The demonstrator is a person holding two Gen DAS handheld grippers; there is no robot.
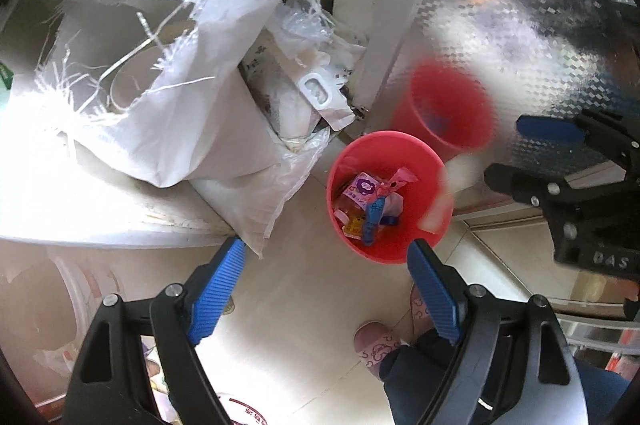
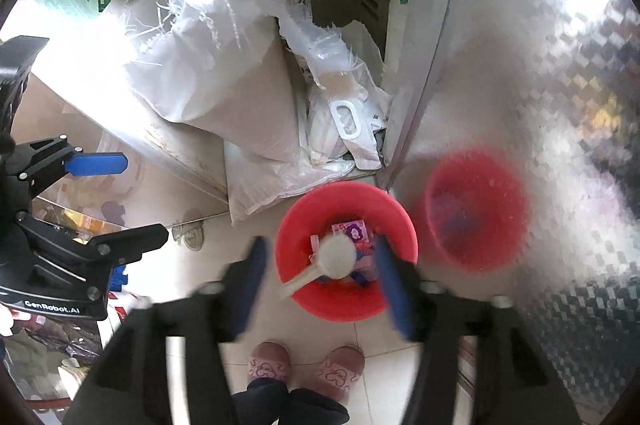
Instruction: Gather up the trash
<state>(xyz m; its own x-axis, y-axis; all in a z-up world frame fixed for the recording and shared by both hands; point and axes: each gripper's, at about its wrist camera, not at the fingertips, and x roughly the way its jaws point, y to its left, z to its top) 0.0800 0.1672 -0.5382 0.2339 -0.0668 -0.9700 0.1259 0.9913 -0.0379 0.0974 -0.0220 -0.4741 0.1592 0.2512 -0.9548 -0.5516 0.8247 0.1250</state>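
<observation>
Both grippers' fingers are standing open and empty: right gripper [image 2: 320,281] is dropping a white scoop [image 2: 338,257] into the red bin [image 2: 404,225], already holding wrappers [image 1: 366,201]; left gripper [image 1: 328,289] is hovering beside.

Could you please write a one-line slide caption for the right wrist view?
Open right gripper above a round red plastic bin of wrappers, a white object blurred between its fingers.

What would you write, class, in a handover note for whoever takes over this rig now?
Left gripper: open, empty, over the red bin's near rim.
Right gripper: open above the bin; a blurred white item between its pads, touching neither.
Bin: on the floor by the white sacks, wrappers inside.
Done: some trash binned.
Left: check the white item lands inside.
</observation>
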